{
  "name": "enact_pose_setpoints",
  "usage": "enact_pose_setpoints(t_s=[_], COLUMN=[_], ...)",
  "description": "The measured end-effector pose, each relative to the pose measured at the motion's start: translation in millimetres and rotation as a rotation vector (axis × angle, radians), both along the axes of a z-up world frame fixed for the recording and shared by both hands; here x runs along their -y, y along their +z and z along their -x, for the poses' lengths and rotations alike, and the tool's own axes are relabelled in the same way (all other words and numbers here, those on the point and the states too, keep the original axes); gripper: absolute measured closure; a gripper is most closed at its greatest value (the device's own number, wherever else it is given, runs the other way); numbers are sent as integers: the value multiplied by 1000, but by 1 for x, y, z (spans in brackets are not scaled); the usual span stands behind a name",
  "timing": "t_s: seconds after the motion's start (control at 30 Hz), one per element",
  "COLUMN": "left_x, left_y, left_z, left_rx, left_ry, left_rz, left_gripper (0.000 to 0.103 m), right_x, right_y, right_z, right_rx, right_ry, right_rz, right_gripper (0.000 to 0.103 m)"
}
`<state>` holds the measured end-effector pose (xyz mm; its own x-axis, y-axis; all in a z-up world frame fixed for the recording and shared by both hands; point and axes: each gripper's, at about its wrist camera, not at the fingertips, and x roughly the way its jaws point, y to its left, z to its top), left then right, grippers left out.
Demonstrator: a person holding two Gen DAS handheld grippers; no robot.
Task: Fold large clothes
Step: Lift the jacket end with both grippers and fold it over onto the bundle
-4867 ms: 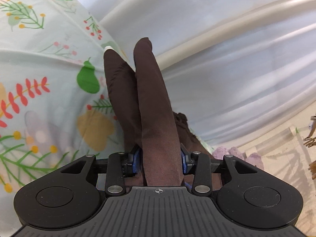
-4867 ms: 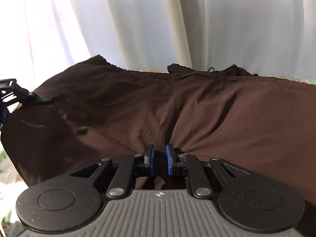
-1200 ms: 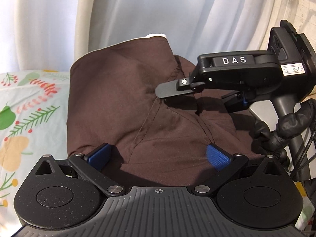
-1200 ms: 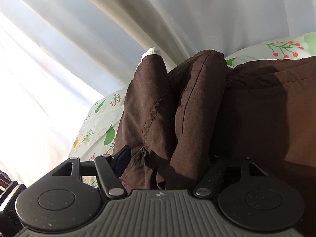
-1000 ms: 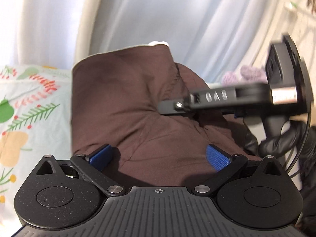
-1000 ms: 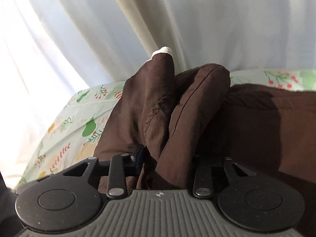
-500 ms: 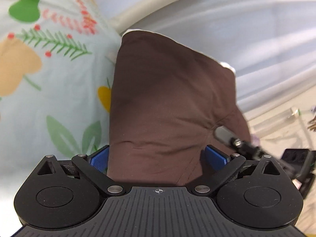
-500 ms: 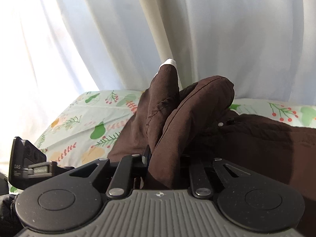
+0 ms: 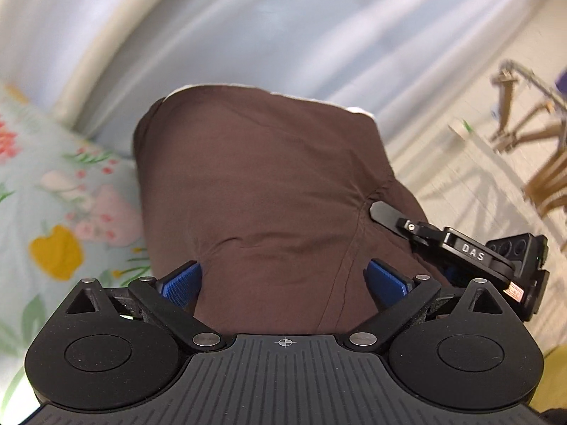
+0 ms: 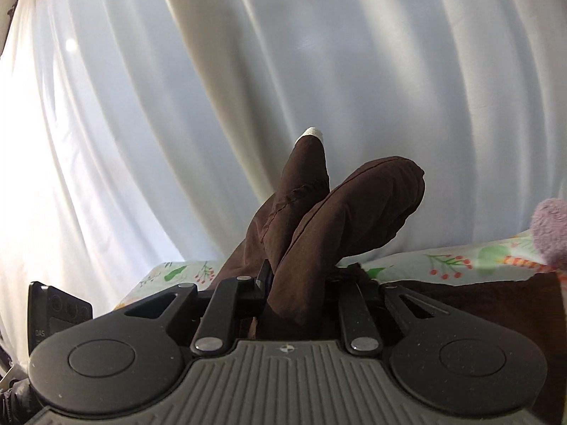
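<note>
A dark brown garment (image 9: 262, 184) hangs lifted in front of my left gripper (image 9: 283, 279), whose blue pads (image 9: 180, 283) stand wide apart on either side of the cloth without pinching it. My right gripper (image 10: 301, 283) is shut on a bunched fold of the same brown garment (image 10: 319, 219), which stands up above its fingers. The right gripper also shows in the left wrist view (image 9: 460, 248), at the garment's right edge. More brown cloth (image 10: 478, 304) lies on the bed at the right.
A floral bedsheet (image 9: 53, 219) lies to the left and below. White curtains (image 10: 248, 71) hang behind. A purple fuzzy item (image 10: 549, 230) is at the far right. Wooden furniture legs (image 9: 538, 177) stand on the pale floor to the right.
Both grippers have tilted upward, lifting the garment. The left gripper, shut on the cloth 4.9 s ago, now stands open. The right gripper has closed tighter on its fold.
</note>
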<state>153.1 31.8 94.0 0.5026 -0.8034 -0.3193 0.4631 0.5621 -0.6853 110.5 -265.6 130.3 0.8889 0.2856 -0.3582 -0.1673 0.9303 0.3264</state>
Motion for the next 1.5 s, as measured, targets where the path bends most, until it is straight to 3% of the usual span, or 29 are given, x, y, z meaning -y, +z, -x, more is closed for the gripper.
enact_pose_setpoints(t_s=[0.17,0.27,0.33,0.37,0.43,0.47,0.53,0.63,0.7,0.8,0.87,0.97,1.13,1.23,1.37,1.43,1.5], left_x=[70,114,141,150,162,164,170,179,174,157,143,141,189,201,211,219,216], left_y=[8,-1,-12,-16,-21,-24,-27,-36,-38,-33,-22,-5,-18,-34,-60,-58,-55], left_z=[-3,-7,-5,-4,-5,-7,-14,-12,-6,-5,-10,-32,-67,-70,-73,-74,-74], left_rx=[104,127,166,189,200,190,170,194,218,208,176,140,148,155,179,182,173], left_ry=[-119,-182,-224,-228,-228,-230,-229,-217,-211,-191,-159,-26,102,104,113,114,113], left_rz=[-106,-181,-241,-264,-301,-297,-280,-322,-324,-284,-245,-230,-384,-431,-527,-561,-559], left_gripper=[0,0,0,0,0,0,0,0,0,0,0,0,0,0,0,0,0], right_x=[49,89,108,108,97,91,91,88,80,91,100,101,108,120,115,119,123], right_y=[-15,-36,-45,-45,-34,-24,-4,-11,-36,-88,-112,-123,-136,-144,-146,-143,-132], right_z=[22,28,40,45,52,58,59,21,-18,-50,-47,-45,-36,-35,-33,-30,-36], right_rx=[-14,-135,-199,-200,-153,-91,9,-21,-98,-178,-143,-110,-77,-72,-61,-60,-116], right_ry=[-163,-338,-452,-503,-587,-605,-564,-398,-374,-451,-478,-499,-502,-506,-502,-500,-501], right_rz=[163,127,79,95,247,297,247,47,56,92,62,84,27,-31,-10,-48,-46], right_gripper=[80,70,70,70,64,49,40,42,50,59,62,62,62,62,62,62,62])
